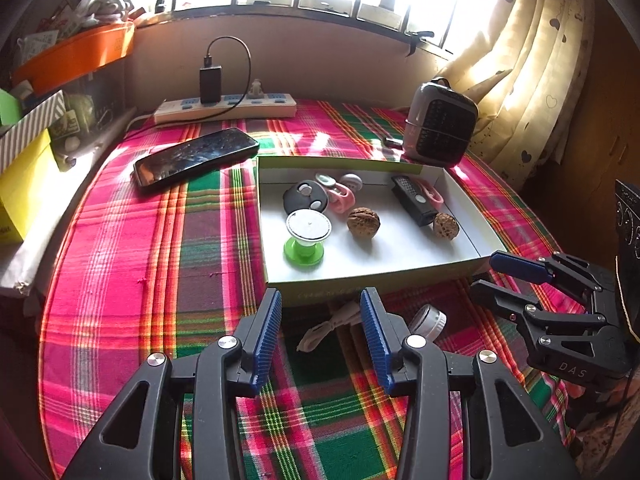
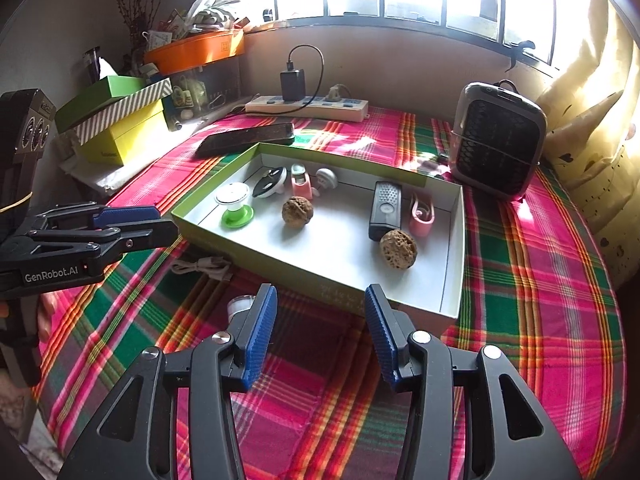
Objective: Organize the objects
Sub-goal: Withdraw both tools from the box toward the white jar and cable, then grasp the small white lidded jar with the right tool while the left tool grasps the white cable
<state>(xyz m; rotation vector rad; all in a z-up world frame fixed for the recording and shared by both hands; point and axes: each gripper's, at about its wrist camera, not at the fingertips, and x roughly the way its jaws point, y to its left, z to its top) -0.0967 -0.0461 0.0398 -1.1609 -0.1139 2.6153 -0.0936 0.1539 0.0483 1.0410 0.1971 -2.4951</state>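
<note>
1. The box point(image 1: 372, 276) sits mid-frame on the plaid table point(image 1: 132, 264) in both views; its near wall lies just beyond each gripper's tips.
2. Left gripper point(image 1: 320, 334): jaws spread, nothing between the pads. A coiled cable point(image 1: 328, 326) lies on the cloth below and beyond them, against the box's near wall.
3. Right gripper point(image 2: 320, 334): jaws spread, empty, over bare cloth at the lower centre of the right view.
4. Inside the box: two walnuts point(image 1: 363, 222), a green spool point(image 1: 306, 236), a black remote point(image 1: 414, 200), pink clips point(image 1: 340, 196) and a black disc point(image 1: 306, 196). Its near half is open white floor.
5. A small white cap point(image 1: 430, 320) lies outside the box, right of the cable; in the right view the gripper's left finger hides most of it.
6. Open cloth stretches along the left of the left view; a phone point(image 1: 196, 158) and a power strip point(image 1: 226, 108) take the far edge.
7. A heater point(image 2: 498, 140) stands upper right, near the box's far corner.
8. Only the right view shows the stacked boxes point(image 2: 120, 120) at upper left whole; the left view cuts them off.
</note>
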